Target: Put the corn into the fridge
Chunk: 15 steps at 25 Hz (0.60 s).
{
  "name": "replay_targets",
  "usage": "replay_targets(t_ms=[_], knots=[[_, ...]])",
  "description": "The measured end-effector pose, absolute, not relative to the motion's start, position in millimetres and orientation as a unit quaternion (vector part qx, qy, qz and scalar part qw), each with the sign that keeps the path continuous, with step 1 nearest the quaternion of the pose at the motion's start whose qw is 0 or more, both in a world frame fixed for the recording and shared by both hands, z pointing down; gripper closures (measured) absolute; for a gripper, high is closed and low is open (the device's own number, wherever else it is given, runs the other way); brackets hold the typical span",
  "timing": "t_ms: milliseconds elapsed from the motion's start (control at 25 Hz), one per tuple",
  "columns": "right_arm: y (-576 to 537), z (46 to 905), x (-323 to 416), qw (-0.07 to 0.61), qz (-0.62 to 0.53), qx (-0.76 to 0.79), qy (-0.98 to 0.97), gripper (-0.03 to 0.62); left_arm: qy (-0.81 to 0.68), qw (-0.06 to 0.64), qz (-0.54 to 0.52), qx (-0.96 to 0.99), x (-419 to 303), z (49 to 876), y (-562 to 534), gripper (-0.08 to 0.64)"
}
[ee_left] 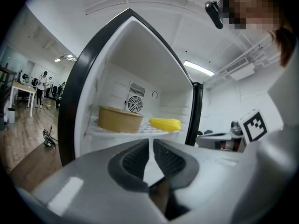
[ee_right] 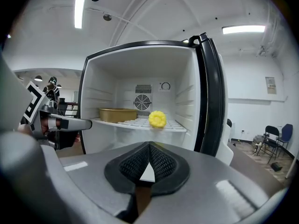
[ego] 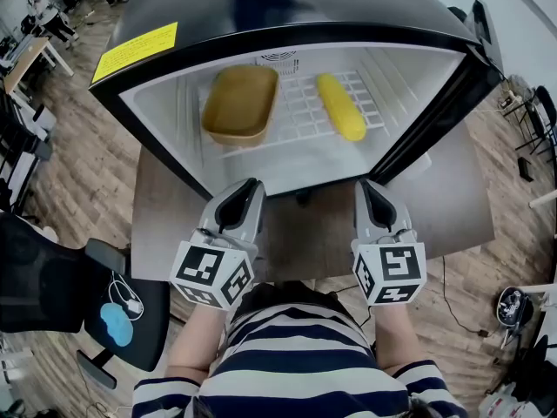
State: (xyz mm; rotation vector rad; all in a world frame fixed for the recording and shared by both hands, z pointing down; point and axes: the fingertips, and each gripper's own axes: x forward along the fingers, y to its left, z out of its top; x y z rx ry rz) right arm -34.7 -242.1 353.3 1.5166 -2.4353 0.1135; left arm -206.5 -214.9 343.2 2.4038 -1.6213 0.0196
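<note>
The person's blue-and-white striped top [ego: 296, 355] sits at the near edge of the head view, with both tools level before it. The left gripper [ego: 250, 188] has its jaws closed to a thin slit and grips nothing. The right gripper [ego: 366, 190] is fully closed and likewise empty. Beyond them, the black-cased compact fridge with white interior [ego: 261, 24] stands open on the grey-brown surface [ego: 174, 207]. Its white grid shelf [ego: 300, 116] carries a tan round paper bowl [ego: 239, 103] at left and the yellow corn cob [ego: 340, 105] at right, apart from the bowl. The placement appears complete. The black-edged door [ego: 435, 111] remains to be closed. Hazard: the cob is round with one end near the shelf front, so a hard door swing could roll it out. Closed jaws may also slip on the door edge.
</note>
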Motion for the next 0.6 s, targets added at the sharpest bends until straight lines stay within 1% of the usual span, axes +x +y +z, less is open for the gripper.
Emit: replay_targets(t_ms=[600], knots=[[-241.5, 344.7, -35.6, 0.126, 0.042, 0.513, -0.848, 0.6, -0.56, 0.117, 0.009, 0.82, -208.4, 339.6, -215.5, 0.56]])
